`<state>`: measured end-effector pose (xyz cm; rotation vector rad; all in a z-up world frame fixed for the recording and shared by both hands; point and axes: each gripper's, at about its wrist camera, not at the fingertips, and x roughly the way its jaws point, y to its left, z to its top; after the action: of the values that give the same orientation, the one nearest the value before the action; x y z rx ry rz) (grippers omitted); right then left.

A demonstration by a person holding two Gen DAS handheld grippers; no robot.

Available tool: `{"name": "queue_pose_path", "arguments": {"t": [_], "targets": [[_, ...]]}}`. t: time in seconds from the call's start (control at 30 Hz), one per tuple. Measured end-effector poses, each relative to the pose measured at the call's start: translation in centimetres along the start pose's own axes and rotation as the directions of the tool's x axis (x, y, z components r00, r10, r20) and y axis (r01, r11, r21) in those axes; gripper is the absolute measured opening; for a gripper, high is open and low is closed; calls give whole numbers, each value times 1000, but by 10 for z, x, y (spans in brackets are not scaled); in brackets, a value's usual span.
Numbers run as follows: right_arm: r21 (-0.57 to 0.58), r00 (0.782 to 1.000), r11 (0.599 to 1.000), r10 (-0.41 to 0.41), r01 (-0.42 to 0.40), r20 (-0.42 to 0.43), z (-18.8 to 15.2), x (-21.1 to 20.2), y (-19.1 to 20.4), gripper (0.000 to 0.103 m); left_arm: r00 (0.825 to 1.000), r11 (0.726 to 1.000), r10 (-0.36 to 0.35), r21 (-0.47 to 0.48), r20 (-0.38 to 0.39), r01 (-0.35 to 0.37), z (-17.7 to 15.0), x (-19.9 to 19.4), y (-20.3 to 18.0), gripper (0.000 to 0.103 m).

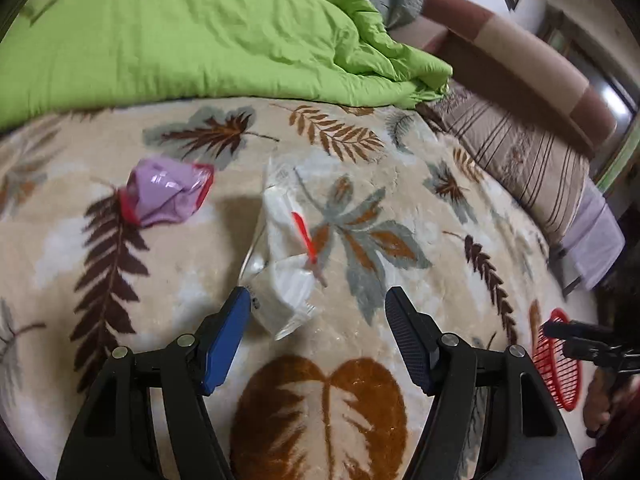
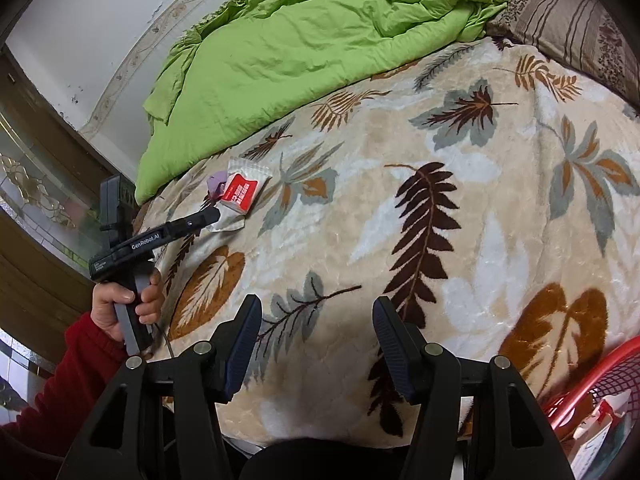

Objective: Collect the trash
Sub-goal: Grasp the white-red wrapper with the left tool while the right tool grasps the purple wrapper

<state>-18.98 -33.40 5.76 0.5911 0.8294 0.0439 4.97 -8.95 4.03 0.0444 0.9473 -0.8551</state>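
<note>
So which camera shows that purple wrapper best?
The left wrist view: the purple wrapper lies in full sight on the blanket. In the right wrist view only a small bit of it peeks from behind the white packet.

The right gripper (image 2: 318, 340) hangs open over a leaf-patterned blanket (image 2: 400, 240), nothing between its jaws. Toward ten o'clock from it, the left gripper (image 2: 214, 216) is held in a hand (image 2: 124, 304) with a red sleeve, its tip at a white and red wrapper (image 2: 242, 194) lying on the blanket; whether its jaws are parted cannot be told from here. A purple wrapper (image 2: 216, 183) sits just beside the white one, at its nine o'clock. A green quilt (image 2: 300, 40) is bunched at twelve o'clock. A red mesh basket (image 2: 600, 384) shows at four o'clock.
</note>
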Motion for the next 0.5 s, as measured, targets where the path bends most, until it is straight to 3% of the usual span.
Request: {"name": "queue_pose_path", "arguments": {"t": [0.13,0.27,0.33,0.37,0.5], "targets": [[-7,1000,1000,3,-3,10,-1,-4,0,63,996,993,88,-73,-3,-88,18,13,7,70],[-1,1000,1000,-6,6,13,-3,-6,-3,63,991,982,130,-135,-42,-134,30,38,12,70],[2,1000,1000,-9,9,10,-3,-6,-4,63,985,973,165,-154,-52,-171,31,48,14,62],[1,1000,1000,-13,13,11,-3,-6,-4,63,980,968,188,-155,-60,-196,29,51,13,46],[-16,1000,1000,-9,9,10,5,-5,3,63,976,963,219,-163,3,-216,16,34,7,44]]}}
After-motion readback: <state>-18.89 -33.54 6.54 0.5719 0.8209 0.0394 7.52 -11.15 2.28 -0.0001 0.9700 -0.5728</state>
